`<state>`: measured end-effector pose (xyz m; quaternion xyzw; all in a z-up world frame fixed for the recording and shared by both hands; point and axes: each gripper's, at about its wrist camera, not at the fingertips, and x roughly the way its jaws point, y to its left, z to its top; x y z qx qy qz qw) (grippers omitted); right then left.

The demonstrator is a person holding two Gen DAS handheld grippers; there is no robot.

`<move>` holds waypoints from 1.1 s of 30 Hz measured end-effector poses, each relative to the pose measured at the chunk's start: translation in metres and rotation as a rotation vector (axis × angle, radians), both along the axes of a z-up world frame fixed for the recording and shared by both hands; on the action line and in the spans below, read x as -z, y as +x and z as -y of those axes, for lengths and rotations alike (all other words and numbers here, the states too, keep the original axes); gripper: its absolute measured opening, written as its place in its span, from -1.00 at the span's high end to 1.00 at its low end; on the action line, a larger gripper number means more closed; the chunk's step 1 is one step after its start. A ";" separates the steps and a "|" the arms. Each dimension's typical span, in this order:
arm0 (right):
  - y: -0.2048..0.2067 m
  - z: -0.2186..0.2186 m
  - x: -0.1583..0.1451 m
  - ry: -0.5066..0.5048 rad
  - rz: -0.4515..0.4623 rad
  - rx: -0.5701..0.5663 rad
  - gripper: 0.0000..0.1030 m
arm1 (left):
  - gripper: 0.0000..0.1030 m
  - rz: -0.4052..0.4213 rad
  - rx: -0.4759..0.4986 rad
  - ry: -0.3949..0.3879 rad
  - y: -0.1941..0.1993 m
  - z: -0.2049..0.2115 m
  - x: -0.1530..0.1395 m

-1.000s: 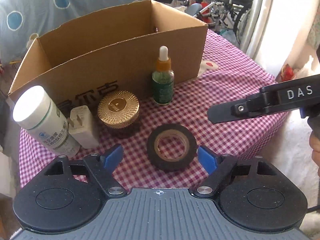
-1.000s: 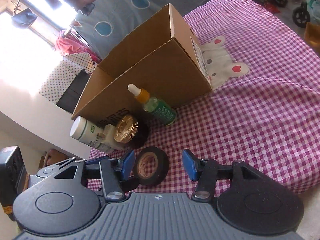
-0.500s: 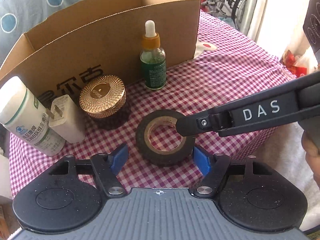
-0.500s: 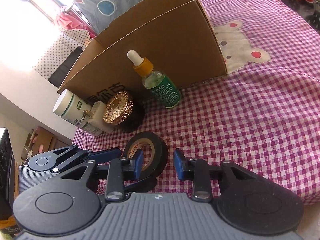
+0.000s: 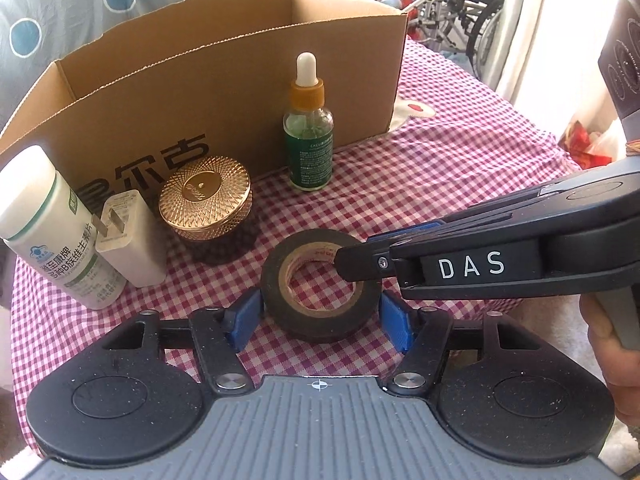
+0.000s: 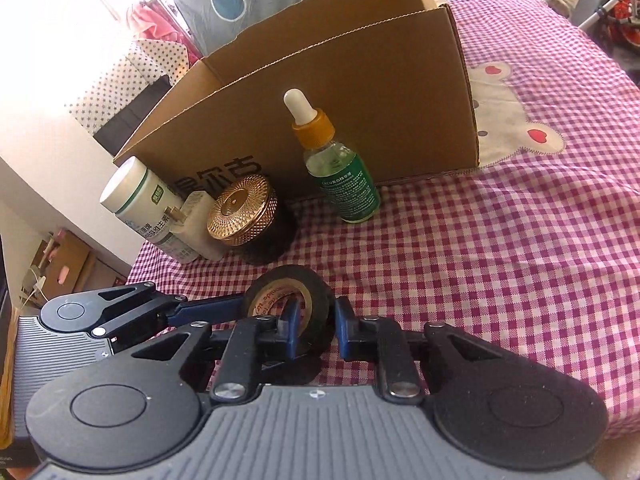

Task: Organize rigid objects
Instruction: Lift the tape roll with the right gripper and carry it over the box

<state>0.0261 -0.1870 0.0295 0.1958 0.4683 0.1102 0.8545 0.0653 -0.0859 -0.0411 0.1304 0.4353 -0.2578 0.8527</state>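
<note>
Tape roll (image 5: 320,288) flat on tabletop before box (image 5: 224,92), its wall pinched by right tool (image 6: 316,326); left tool (image 5: 320,316) spread, straddling the roll, not gripping.

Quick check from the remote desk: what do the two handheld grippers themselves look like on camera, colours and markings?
Both match: black linkage arms with silver pivot screws, blue finger pads, a ribbed grey body and round black side discs. The right gripper carries white "DAS" lettering. A bare hand grips its handle.

Home: gingham tablecloth (image 6: 500,240), parked bicycles (image 5: 452,4)
</note>
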 end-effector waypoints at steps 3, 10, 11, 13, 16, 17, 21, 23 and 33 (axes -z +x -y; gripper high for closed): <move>-0.004 0.000 -0.008 -0.002 0.016 0.009 0.60 | -0.25 0.020 -0.003 -0.009 -0.005 0.000 -0.007; -0.011 -0.006 -0.063 -0.030 0.141 0.004 0.60 | -0.25 0.163 -0.019 -0.032 -0.020 -0.005 -0.056; -0.008 -0.007 -0.074 -0.033 0.168 -0.002 0.59 | -0.24 0.179 -0.031 -0.043 -0.018 -0.007 -0.066; -0.001 -0.011 -0.097 -0.049 0.218 -0.019 0.59 | -0.25 0.202 -0.051 -0.076 -0.012 -0.014 -0.088; 0.018 -0.019 -0.129 -0.090 0.291 -0.063 0.59 | -0.24 0.242 -0.073 -0.106 0.003 -0.023 -0.118; 0.026 -0.022 -0.138 -0.102 0.309 -0.080 0.59 | -0.24 0.253 -0.081 -0.106 0.010 -0.025 -0.127; 0.079 -0.023 -0.160 -0.090 0.300 -0.139 0.59 | -0.24 0.240 -0.114 -0.111 0.046 -0.030 -0.151; 0.110 -0.021 -0.162 -0.067 0.253 -0.162 0.59 | -0.24 0.183 -0.119 -0.108 0.075 -0.029 -0.151; 0.256 -0.001 -0.066 0.092 -0.235 -0.168 0.59 | -0.24 -0.292 -0.192 -0.053 0.210 -0.023 -0.081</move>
